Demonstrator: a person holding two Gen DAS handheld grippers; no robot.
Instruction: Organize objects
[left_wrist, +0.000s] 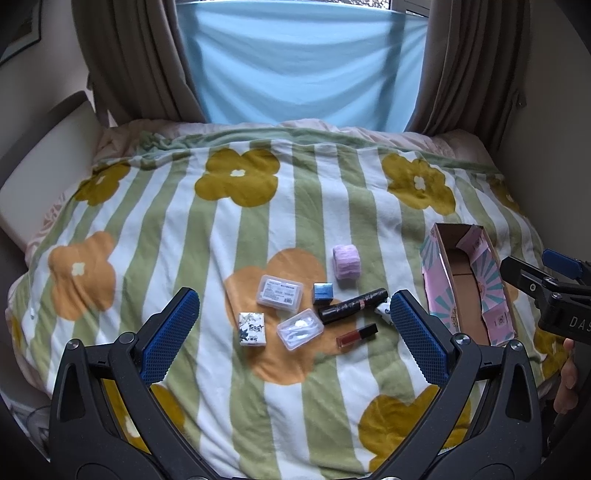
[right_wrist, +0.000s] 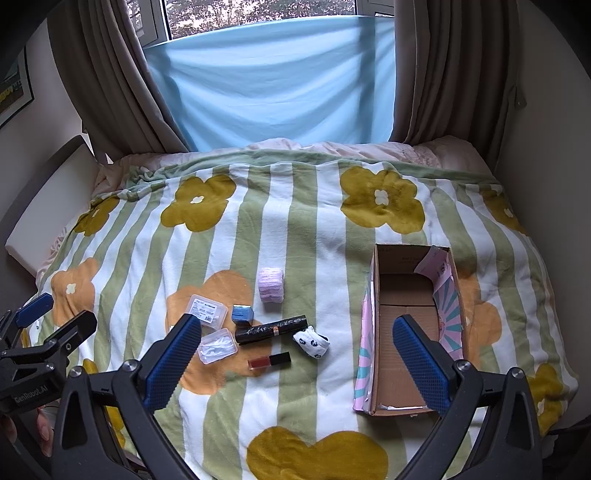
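Small items lie clustered on the flowered blanket: a pink cloth roll (left_wrist: 346, 262) (right_wrist: 271, 285), two clear plastic cases (left_wrist: 280, 291) (left_wrist: 300, 328), a small blue box (left_wrist: 322, 293), a black tube (left_wrist: 354, 306) (right_wrist: 272, 329), a red lipstick (left_wrist: 357, 335) (right_wrist: 269, 360), a white printed box (left_wrist: 252, 328) and a white sock (right_wrist: 311, 341). An open, empty cardboard box (left_wrist: 466, 291) (right_wrist: 406, 325) stands to their right. My left gripper (left_wrist: 295, 332) is open above the cluster. My right gripper (right_wrist: 293, 365) is open near the box.
The blanket (left_wrist: 258, 221) covers a bed. Brown curtains (right_wrist: 107, 74) and a blue sheet (right_wrist: 273, 81) hang behind it. A white headboard panel (left_wrist: 48, 166) stands at the left edge.
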